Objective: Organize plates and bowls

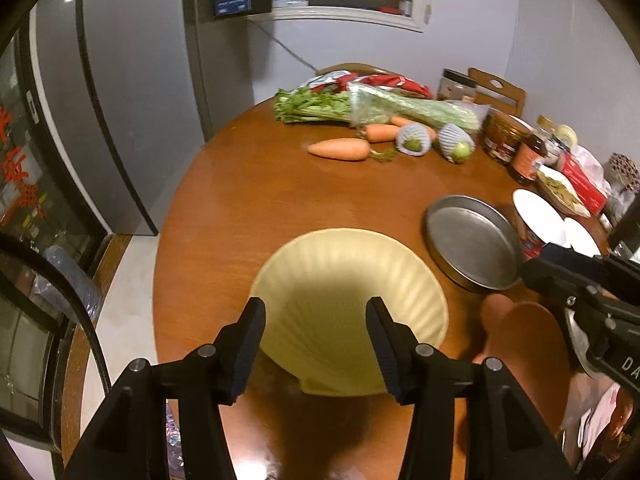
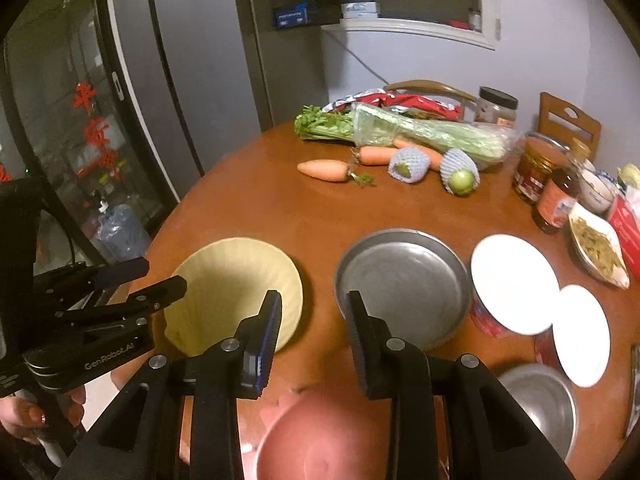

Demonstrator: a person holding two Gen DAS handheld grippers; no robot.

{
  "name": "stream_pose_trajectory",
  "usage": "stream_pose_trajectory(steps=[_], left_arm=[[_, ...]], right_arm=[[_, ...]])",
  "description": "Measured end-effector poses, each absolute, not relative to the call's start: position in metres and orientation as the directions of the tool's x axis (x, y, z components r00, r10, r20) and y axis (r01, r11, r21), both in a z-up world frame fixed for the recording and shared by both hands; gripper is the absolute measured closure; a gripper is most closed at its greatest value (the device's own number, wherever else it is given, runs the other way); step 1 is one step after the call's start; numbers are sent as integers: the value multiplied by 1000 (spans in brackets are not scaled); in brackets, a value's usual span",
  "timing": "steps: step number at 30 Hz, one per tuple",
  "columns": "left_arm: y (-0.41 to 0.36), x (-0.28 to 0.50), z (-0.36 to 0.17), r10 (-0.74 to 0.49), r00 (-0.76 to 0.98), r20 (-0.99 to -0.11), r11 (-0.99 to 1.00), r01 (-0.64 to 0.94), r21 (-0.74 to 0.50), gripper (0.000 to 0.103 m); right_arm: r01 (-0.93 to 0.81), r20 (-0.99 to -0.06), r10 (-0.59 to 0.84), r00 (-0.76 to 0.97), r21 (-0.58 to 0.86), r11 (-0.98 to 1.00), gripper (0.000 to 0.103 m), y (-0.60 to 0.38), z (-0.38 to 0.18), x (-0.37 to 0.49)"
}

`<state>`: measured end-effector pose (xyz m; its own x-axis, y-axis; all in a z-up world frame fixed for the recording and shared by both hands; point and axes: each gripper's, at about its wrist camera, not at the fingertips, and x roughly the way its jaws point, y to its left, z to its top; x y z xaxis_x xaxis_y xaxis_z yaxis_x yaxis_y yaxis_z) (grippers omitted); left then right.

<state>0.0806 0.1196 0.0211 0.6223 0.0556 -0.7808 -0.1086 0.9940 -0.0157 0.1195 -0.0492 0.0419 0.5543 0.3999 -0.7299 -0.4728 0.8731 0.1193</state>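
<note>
A pale yellow ribbed bowl sits on the round wooden table; my left gripper is open just above its near rim, holding nothing. The bowl also shows in the right wrist view, with the left gripper at its left rim. My right gripper is open and empty, between the yellow bowl and a metal pan. A pink bowl lies below it. Two white-topped bowls and a steel bowl sit at the right.
Carrots, celery, two net-wrapped fruits, jars and food packets crowd the far and right side of the table. A fridge stands at the left. Chairs stand behind the table.
</note>
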Motion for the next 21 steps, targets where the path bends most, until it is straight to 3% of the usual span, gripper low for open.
stream_pose_trajectory(steps=[15, 21], left_arm=[[71, 49, 15, -4, 630, -777, 1000, -9, -12, 50], [52, 38, 8, -53, 619, -784, 998, 49, -29, 50]], right_arm=[[-424, -727, 406, 554, 173, 889, 68, -102, 27, 58], [-384, -729, 382, 567, 176, 906, 63, -129, 21, 30]])
